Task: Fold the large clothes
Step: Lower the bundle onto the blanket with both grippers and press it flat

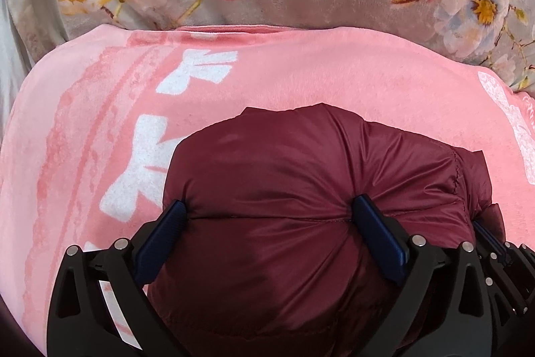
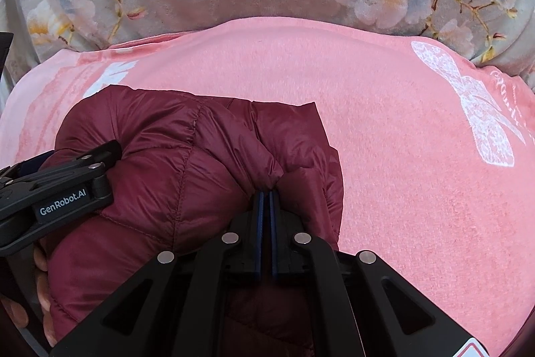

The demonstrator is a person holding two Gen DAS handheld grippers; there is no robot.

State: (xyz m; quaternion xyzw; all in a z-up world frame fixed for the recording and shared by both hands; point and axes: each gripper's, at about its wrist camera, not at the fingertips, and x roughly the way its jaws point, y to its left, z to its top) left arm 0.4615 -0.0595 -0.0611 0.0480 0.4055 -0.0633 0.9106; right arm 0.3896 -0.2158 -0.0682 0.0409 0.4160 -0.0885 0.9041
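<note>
Maroon quilted nylon puffer jacket (image 1: 301, 189), bundled on the pink plush blanket (image 1: 301, 66): left tool (image 1: 271, 216) spread wide, straddling its bulk; right tool (image 2: 266, 193) clenched on a fabric pinch, probably to steady the fold.

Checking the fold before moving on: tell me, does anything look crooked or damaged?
No damage shows. The maroon quilted puffer jacket is a bunched, uneven bundle on the pink plush blanket, not a flat fold; its top edge slants.
</note>
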